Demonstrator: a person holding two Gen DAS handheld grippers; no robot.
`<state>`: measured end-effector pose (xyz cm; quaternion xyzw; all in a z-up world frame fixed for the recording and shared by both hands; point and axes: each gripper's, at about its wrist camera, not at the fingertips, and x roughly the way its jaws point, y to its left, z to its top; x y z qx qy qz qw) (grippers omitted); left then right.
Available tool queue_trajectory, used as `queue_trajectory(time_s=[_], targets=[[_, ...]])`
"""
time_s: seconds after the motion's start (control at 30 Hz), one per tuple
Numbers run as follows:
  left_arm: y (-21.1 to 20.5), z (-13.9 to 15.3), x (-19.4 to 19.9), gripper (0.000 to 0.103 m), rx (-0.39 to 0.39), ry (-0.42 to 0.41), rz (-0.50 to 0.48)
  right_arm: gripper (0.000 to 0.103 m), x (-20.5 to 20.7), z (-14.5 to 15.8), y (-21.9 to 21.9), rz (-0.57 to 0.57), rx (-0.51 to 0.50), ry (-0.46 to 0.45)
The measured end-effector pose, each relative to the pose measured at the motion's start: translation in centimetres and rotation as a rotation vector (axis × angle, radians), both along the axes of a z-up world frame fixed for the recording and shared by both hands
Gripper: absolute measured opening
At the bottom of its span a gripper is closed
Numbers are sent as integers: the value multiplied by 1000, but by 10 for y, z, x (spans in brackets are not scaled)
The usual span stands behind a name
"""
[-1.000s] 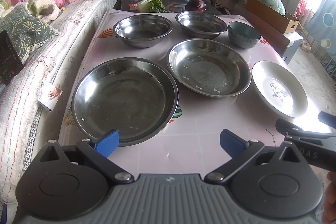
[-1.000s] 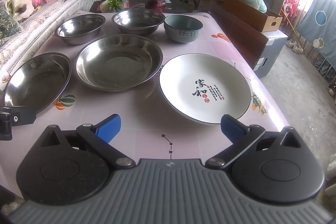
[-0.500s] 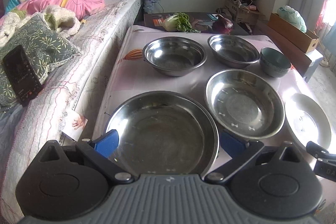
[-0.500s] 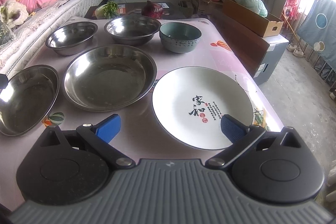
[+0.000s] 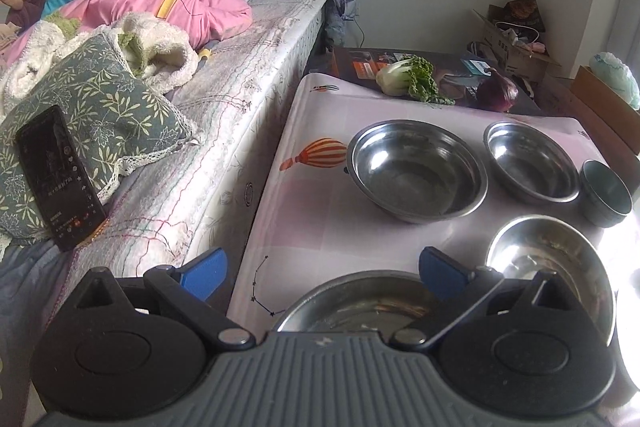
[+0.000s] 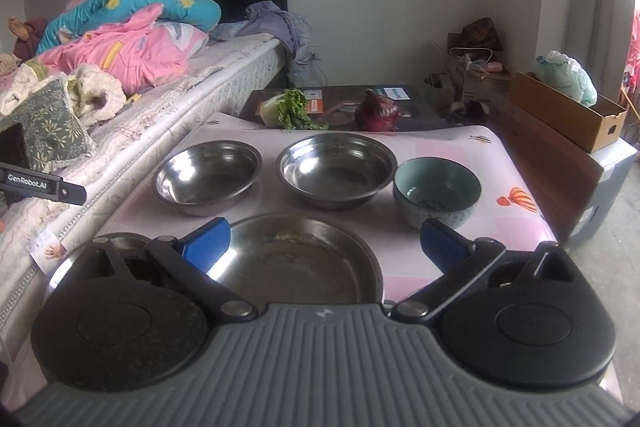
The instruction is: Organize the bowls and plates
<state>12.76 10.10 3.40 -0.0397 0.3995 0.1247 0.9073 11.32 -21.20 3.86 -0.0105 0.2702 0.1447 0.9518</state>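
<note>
Off to the left of the left gripper (image 5: 323, 273) a bed (image 5: 224, 131) runs alongside the table (image 5: 316, 227), with a dark phone (image 5: 58, 183) leaning on a leaf-patterned cushion (image 5: 100, 107) and pink bedding (image 5: 172, 3) heaped further back. The left gripper has its blue-tipped fingers (image 5: 204, 267) spread wide with nothing between them; its left finger sits over the gap between bed and table, its right finger over the rim of a large steel pan (image 5: 360, 303) that lies right under the gripper's nose. Just right of that finger is a second steel pan (image 5: 560, 259), partly hidden by the gripper body. Ahead and slightly right stand two steel bowls side by side, the wider one (image 5: 416, 175) nearer the bed, the smaller one (image 5: 532, 163) to its right, and a blue-green ceramic bowl (image 5: 606, 193) at the far right. Beyond them lie a leafy cabbage (image 5: 408, 79) and a red onion (image 5: 498, 93).

The right gripper (image 6: 324, 241) is likewise wide open and holds nothing. To its left, part of the left gripper's body juts in over the bed edge. A steel pan (image 6: 304, 259) lies directly between and just ahead of its fingers (image 6: 440, 245). Further ahead are the two steel bowls (image 6: 208, 179) (image 6: 338, 169), then the ceramic bowl (image 6: 438, 191) just beyond its right finger. Far right, a cardboard box (image 6: 568, 111) with a plastic bag (image 6: 564, 71) sits off the table.
</note>
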Motion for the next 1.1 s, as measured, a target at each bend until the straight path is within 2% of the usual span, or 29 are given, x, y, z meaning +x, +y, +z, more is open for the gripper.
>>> queue_trajectory(time_s=[0.13, 0.3, 0.43, 0.5, 0.53, 0.73, 0.87, 0.97, 1.03, 1.1], targets=[[11, 1, 22, 103, 23, -23, 21, 102, 39, 14, 14, 77, 93, 19], [26, -6, 57, 103, 42, -15, 28, 102, 85, 18, 40, 157, 148, 61], [37, -17, 82, 103, 9, 11, -2, 101, 123, 4, 60, 206, 227, 169], [40, -23, 93, 102, -22, 28, -19, 97, 142, -6, 71, 210, 249, 222], [42, -26, 98, 102, -37, 32, -21, 92, 151, -12, 76, 212, 256, 247], [39, -42, 125, 89, -66, 76, -62, 68, 192, -42, 102, 200, 252, 350], [36, -53, 142, 72, -83, 115, -88, 51, 212, -57, 110, 184, 242, 403], [35, -61, 153, 65, -90, 143, -102, 43, 224, -68, 113, 170, 234, 442], [35, -66, 159, 56, -98, 162, -105, 36, 232, -75, 115, 158, 228, 463], [37, -70, 164, 41, -112, 183, -104, 30, 238, -80, 115, 150, 226, 476]])
